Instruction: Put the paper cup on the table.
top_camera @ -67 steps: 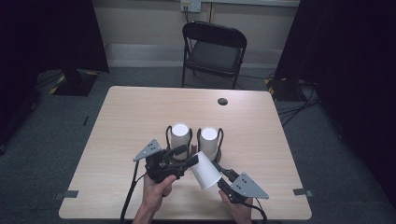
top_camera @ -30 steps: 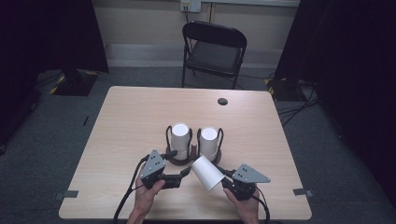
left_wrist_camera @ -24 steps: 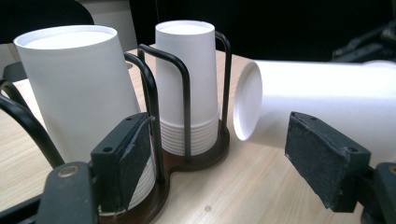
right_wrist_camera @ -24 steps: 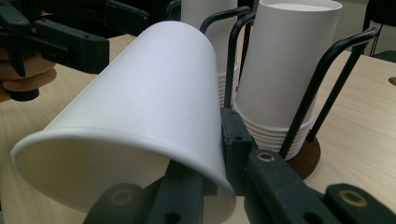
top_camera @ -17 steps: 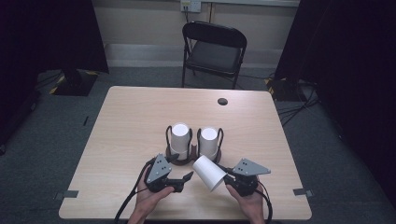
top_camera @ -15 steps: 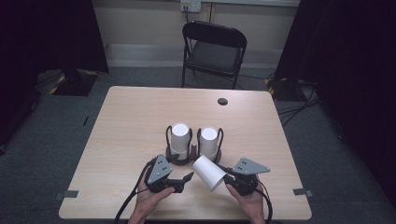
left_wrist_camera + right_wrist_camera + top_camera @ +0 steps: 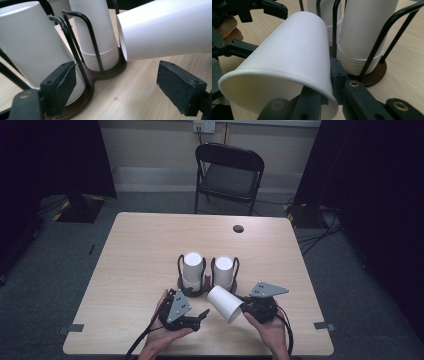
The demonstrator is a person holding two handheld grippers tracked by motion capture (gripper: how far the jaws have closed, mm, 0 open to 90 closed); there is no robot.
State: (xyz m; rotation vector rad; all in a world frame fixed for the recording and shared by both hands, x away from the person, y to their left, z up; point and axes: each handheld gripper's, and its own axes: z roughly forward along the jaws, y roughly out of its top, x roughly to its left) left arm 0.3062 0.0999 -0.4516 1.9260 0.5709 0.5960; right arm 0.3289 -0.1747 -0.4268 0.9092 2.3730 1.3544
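Observation:
A single white paper cup [image 7: 224,302] lies tilted on its side above the table, its base toward the stacks. My right gripper [image 7: 242,309] is shut on its rim; in the right gripper view one jaw is inside the cup [image 7: 287,57] and the other outside, at my right gripper [image 7: 329,76]. My left gripper [image 7: 201,316] sits just left of the cup, and its jaws have just been opening. In the left gripper view the cup [image 7: 165,30] hangs above and beyond my open left gripper [image 7: 120,87], with no pad touching it.
Two stacks of white cups [image 7: 192,266] [image 7: 223,270] stand upside down in a dark wooden holder [image 7: 198,292] with black wire loops, just behind the grippers. A small black disc [image 7: 238,228] lies far back on the table [image 7: 145,250]. A folding chair [image 7: 230,175] stands beyond.
The left gripper's jaws have spread apart and let go of the cup. The right gripper, still gripping the cup's rim, has lifted it slightly.

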